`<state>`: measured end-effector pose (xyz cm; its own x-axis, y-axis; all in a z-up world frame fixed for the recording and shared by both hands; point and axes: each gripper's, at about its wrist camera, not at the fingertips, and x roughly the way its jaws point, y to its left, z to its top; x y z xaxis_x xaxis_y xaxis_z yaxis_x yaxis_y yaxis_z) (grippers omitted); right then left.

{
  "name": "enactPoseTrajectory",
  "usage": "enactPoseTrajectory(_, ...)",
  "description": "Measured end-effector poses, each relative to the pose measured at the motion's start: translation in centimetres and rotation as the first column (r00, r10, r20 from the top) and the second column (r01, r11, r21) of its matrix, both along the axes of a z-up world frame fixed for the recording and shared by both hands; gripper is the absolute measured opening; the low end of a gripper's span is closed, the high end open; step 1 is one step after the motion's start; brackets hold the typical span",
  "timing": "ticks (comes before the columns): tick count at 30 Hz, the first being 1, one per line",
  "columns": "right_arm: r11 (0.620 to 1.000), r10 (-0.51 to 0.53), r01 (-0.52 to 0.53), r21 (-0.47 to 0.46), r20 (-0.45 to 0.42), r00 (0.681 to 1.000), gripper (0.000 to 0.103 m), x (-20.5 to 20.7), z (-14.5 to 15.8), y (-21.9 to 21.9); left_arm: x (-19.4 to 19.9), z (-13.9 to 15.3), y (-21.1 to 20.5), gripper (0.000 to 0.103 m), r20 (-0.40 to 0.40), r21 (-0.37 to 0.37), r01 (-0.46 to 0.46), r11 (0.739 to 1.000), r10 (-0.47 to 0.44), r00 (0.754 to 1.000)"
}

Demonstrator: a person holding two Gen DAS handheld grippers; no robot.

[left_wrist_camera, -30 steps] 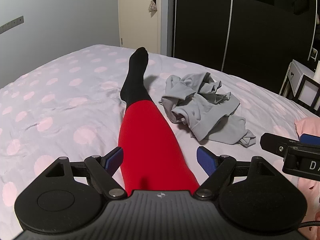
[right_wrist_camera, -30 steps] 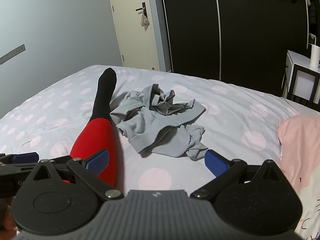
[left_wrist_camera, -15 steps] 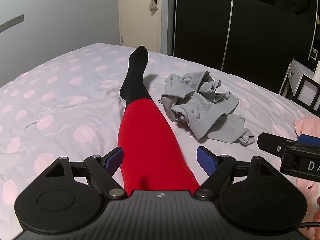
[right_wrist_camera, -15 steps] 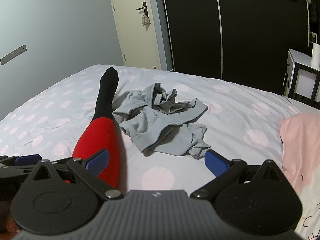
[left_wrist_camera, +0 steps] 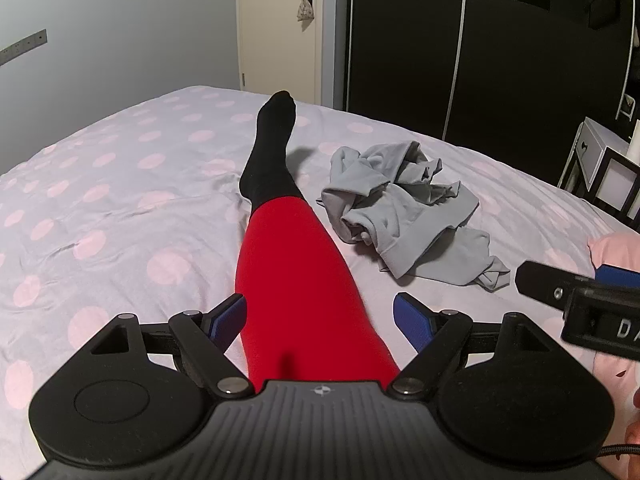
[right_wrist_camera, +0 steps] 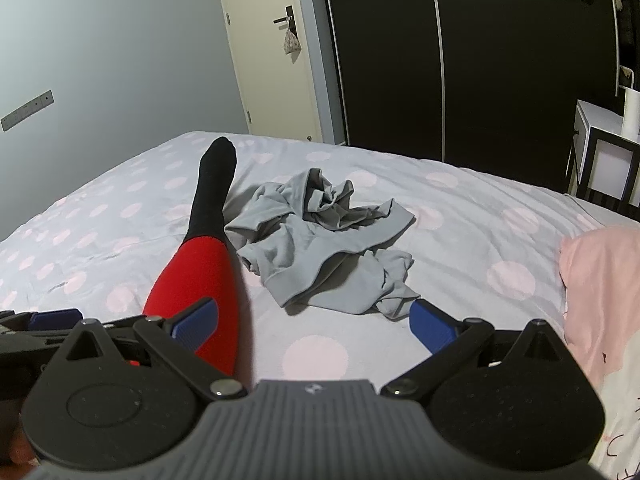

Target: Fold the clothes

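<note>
The left wrist view looks straight down a leg (left_wrist_camera: 296,276) in red with a black sock (left_wrist_camera: 270,152), stretched toward the far edge of the bed (left_wrist_camera: 120,200). The left gripper (left_wrist_camera: 320,316) hangs above the leg, its blue fingers (left_wrist_camera: 412,316) wide apart and holding nothing. At the right edge of this view part of the right gripper (left_wrist_camera: 580,300) shows from the side.

The right wrist view puts the leg (right_wrist_camera: 200,272) off to the left. It shows the whole gray garment (right_wrist_camera: 324,244), and a pink pillow (right_wrist_camera: 600,300) by the bed's right edge that the other view barely catches. The right gripper (right_wrist_camera: 316,320) has its fingers (right_wrist_camera: 432,326) spread apart and empty, the right one just short of the garment's near end.

The gray garment (left_wrist_camera: 408,212) lies crumpled in the middle of the bed (right_wrist_camera: 480,208), just beside the leg on its right. Its long axis runs roughly from the near edge toward the far edge. A ribbed hem curves across it, and the bunched folds pile at the far end.

A dark wardrobe (right_wrist_camera: 460,60) and a door (right_wrist_camera: 276,48) stand beyond the bed.
</note>
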<state>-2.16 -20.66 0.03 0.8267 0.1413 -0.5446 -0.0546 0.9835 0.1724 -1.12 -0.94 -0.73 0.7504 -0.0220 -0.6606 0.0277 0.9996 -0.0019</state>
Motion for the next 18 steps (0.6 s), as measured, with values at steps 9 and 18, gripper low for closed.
enactPoseTrajectory(9, 0.999, 0.043, -0.043, -0.003, 0.01, 0.999, 0.103, 2.9, -0.4, -0.5, 2.0, -0.5, 1.8, 0.095, -0.015, -0.006, -0.042, 0.999, 0.042, 0.999)
enactPoseTrajectory(18, 0.995, 0.088, -0.091, -0.028, -0.078, 0.993, 0.103, 9.6, -2.6, -0.1, 6.0, -1.9, 3.6, 0.095, -0.062, -0.015, -0.074, 0.997, 0.073, 0.995)
